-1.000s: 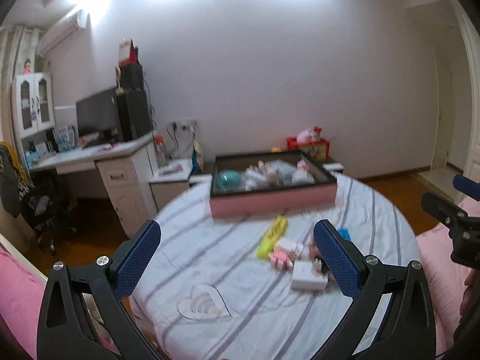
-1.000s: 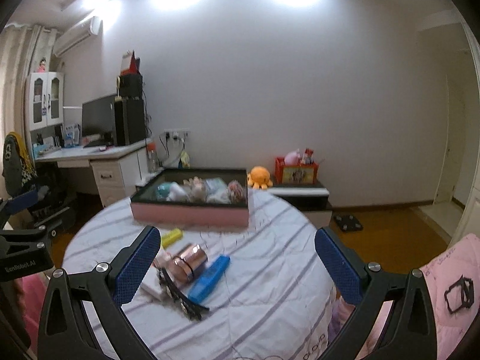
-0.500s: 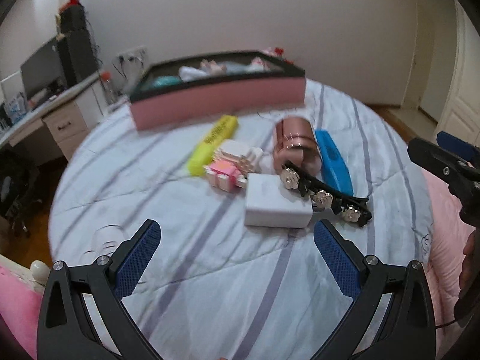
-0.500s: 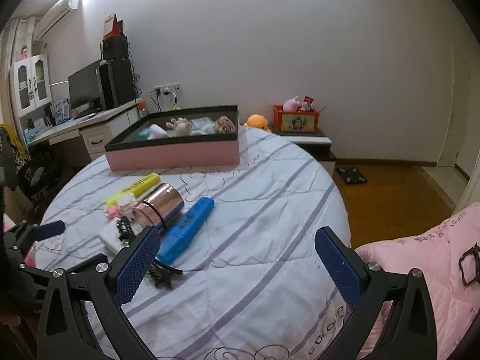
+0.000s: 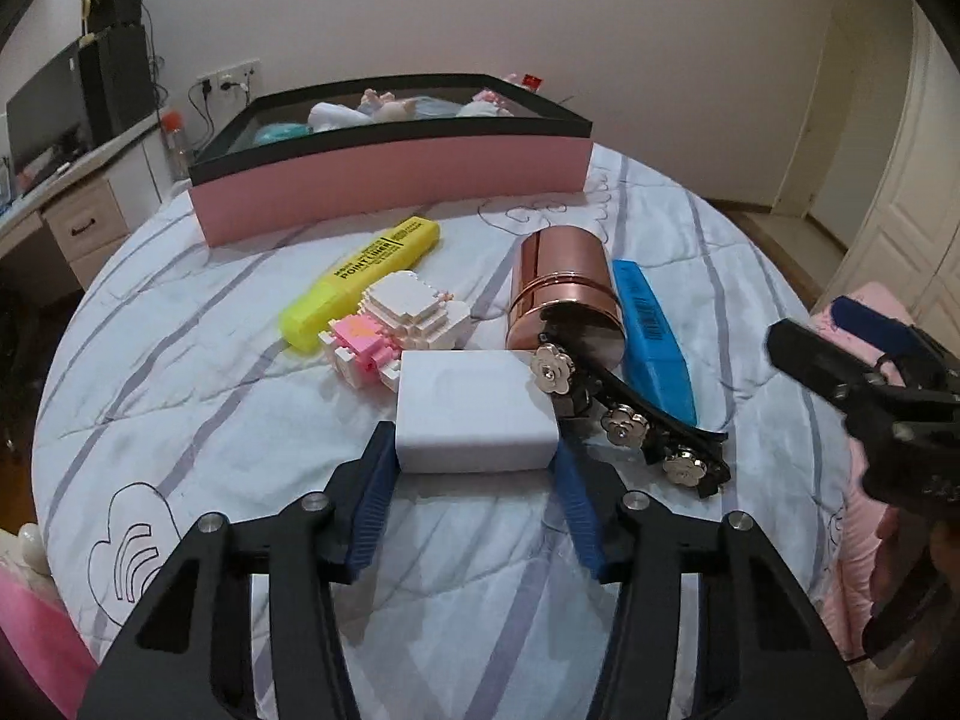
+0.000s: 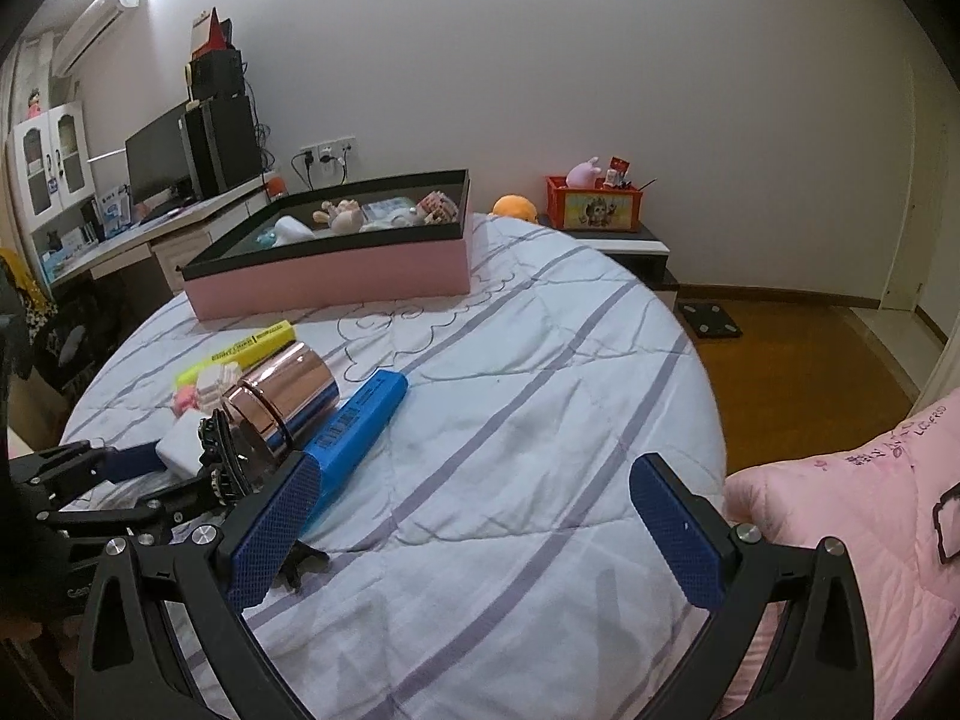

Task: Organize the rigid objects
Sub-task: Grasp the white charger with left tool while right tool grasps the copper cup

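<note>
while the left gripper (image 5: 474,468) reaches down to the bed (image 5: 180,372), its 2 blue fingers (image 5: 375,492) are closing in on a white block (image 5: 474,414). the block sits between them and the fingers look like they touch its 2 sides. it lies flat on the striped bed cover.

just behind the block is a pink and white brick toy (image 5: 396,324). a yellow marker (image 5: 360,282) lies beside the toy. a shiny copper can (image 5: 564,294) lies on its side, and a blue case (image 5: 651,336) lies right next to it. a black hair clip with 3 silver flowers (image 5: 624,414) rests against the block and the can.

farther back on the bed stands a pink box with a black rim (image 5: 390,186). soft toys and other small things are inside it.

the right gripper (image 6: 474,522) hangs over a bare part of the bed cover. its fingers (image 6: 273,534) are spread wide with nothing between them.
</note>
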